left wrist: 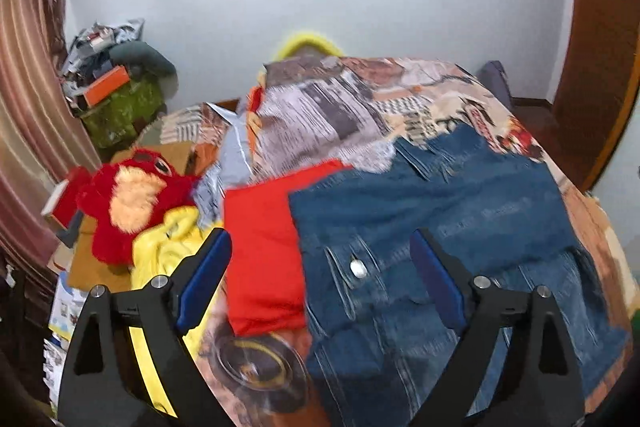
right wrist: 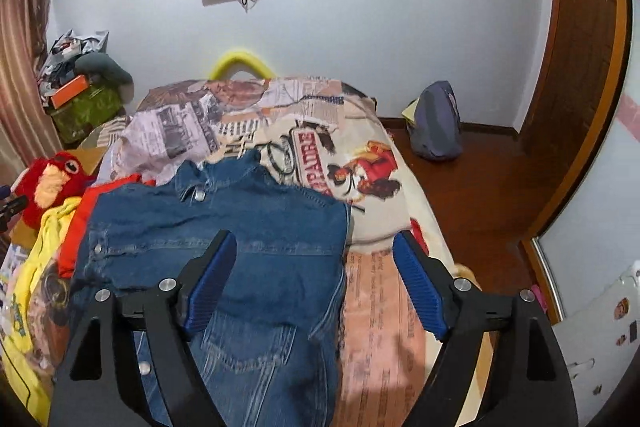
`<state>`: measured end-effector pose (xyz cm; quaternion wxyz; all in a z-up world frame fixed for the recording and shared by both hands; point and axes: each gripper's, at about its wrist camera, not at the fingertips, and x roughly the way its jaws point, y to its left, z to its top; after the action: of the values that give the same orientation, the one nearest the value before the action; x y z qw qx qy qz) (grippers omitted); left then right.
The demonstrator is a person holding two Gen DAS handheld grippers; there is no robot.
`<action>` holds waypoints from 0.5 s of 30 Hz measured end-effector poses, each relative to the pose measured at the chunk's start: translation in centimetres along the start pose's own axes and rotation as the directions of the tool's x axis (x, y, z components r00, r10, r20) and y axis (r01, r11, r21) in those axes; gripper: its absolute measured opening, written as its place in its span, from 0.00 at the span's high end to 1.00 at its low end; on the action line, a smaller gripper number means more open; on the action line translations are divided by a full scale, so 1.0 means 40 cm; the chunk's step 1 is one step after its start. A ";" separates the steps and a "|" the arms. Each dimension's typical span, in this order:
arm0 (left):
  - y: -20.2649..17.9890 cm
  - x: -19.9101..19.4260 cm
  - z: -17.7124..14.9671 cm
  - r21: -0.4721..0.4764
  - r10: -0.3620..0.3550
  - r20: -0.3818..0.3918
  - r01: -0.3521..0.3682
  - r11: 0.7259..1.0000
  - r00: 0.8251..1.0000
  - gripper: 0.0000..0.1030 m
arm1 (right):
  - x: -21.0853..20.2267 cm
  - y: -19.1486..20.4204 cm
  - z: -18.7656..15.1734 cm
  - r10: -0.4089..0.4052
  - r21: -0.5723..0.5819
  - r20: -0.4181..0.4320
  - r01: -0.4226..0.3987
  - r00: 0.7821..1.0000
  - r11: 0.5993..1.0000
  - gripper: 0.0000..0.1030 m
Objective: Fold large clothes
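A blue denim jacket with metal snap buttons [right wrist: 224, 227] lies partly folded on a bed covered by a newspaper-and-poster print bedspread [right wrist: 380, 307]. Its collar points toward the far wall and its right edge runs fairly straight down the bedspread. In the left wrist view the denim fills the middle and right of the bed, overlapping the edge of a flat bright red garment [left wrist: 264, 247] on its left.

Your left gripper [left wrist: 320, 279] hangs above the jacket with its blue-padded fingers [left wrist: 204, 275] spread wide and nothing between them. Your right gripper [right wrist: 312, 279] is likewise wide open and empty, above the jacket's right edge where denim meets bedspread. Neither touches the cloth.

The fold looks part done, so the next grasp likely matters most. Lower each gripper onto a near corner of the denim and pinch only the jacket's layers, keeping the left fingers clear of the red garment beneath. Take both corners level with each other, so the heavy cloth folds evenly rather than skewing. Denim is stiff, so a shallow pinch may slip.

A red plush toy with a cream face [left wrist: 128, 199] and crumpled yellow cloth [left wrist: 168, 247] sit off the bed's left side, out of your way
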<state>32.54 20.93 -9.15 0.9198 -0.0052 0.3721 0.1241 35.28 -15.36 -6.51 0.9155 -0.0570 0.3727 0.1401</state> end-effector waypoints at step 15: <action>0.041 0.144 -0.302 -0.113 -0.207 -0.357 0.178 0.978 0.911 0.12 | 0.069 -0.010 -0.210 0.024 -0.020 -0.282 -0.031 0.959 0.999 0.24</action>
<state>27.90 22.58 -21.70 0.8411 -0.1006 0.5296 0.0441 31.69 -16.89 -14.47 0.8504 -0.0824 0.4981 0.1480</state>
